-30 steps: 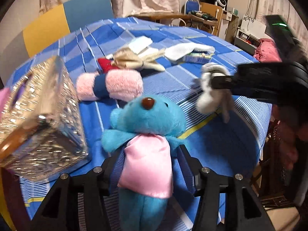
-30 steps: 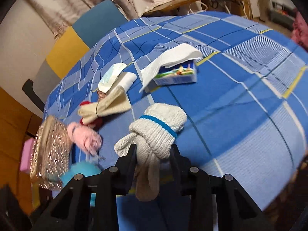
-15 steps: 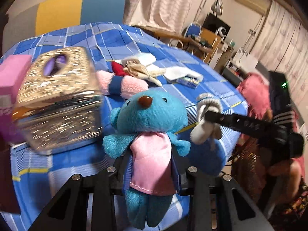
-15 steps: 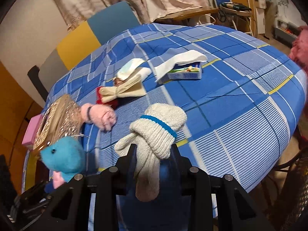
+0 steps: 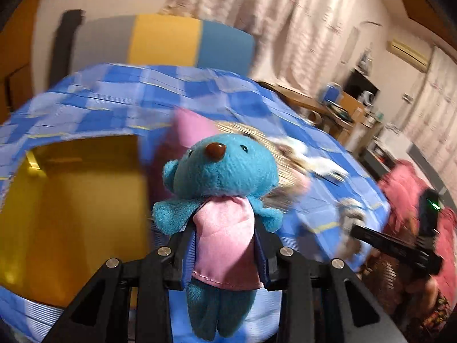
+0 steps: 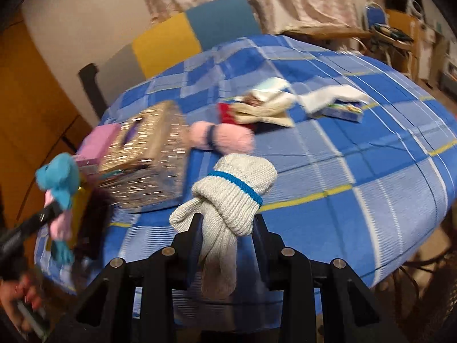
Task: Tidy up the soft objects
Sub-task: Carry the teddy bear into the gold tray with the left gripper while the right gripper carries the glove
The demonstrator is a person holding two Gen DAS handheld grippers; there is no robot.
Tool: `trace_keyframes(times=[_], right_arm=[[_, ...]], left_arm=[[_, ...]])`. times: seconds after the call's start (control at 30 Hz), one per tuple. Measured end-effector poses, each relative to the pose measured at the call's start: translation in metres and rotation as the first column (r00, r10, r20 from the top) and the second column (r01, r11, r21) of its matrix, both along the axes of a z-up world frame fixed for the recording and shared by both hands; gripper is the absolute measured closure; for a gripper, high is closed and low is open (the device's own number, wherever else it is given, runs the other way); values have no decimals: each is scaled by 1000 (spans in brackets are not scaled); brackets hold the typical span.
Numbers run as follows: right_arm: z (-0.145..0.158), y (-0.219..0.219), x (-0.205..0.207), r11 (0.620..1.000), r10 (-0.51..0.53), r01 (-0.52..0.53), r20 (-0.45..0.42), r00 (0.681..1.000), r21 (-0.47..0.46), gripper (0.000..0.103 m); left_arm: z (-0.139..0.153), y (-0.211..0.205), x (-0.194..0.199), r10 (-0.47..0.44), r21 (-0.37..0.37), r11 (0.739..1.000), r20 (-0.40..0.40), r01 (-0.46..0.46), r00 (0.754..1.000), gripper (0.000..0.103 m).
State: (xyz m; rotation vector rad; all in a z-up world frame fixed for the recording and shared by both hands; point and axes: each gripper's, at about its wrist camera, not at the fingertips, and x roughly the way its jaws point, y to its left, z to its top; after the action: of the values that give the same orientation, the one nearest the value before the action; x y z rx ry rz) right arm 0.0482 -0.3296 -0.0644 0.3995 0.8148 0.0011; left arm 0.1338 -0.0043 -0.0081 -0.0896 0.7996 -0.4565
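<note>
A blue plush bear (image 5: 222, 171) in a pink bib hangs off the table with my left gripper (image 5: 225, 228) shut on its body. Blurred behind and left of it is a yellow open container (image 5: 71, 200). In the right wrist view the same bear (image 6: 58, 180) shows at the far left edge of the table. My right gripper (image 6: 225, 223) is shut on a knotted white sock (image 6: 234, 188) with a blue band, held above the blue checked tablecloth (image 6: 371, 171). The left wrist view also catches the right gripper (image 5: 354, 228) with that sock (image 5: 351, 214).
On the table lie a glittery gold box (image 6: 148, 154), a pink box (image 6: 97, 140), a pink rolled sock (image 6: 225, 137), a red item (image 6: 227, 113) under beige cloth (image 6: 265, 111), and a tissue pack (image 6: 342, 111). A yellow-and-blue chair (image 6: 185, 37) stands behind.
The left gripper closed on the bear, lifted it off the table and swung left toward the yellow container. The right gripper rose and shifted, still holding the sock.
</note>
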Motion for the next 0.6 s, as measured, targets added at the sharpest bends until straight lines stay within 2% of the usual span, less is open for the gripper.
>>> trace_keyframes(times=[0.17, 0.27, 0.43, 0.6], right_arm=[[18, 41, 0, 994, 96, -98, 47, 994, 39, 68], [32, 69, 1, 987, 154, -158, 76, 985, 39, 68], [47, 117, 7, 963, 267, -270, 93, 959, 19, 68], [51, 159, 14, 936, 352, -353, 95, 931, -7, 68]], left_arm=[[-6, 60, 36, 118, 50, 992, -37, -116, 992, 68], [-15, 93, 62, 186, 83, 980, -73, -179, 980, 68], [-43, 145, 105, 293, 82, 956, -176, -283, 940, 68], [-69, 174, 141, 357, 161, 931, -204, -329, 911, 68]])
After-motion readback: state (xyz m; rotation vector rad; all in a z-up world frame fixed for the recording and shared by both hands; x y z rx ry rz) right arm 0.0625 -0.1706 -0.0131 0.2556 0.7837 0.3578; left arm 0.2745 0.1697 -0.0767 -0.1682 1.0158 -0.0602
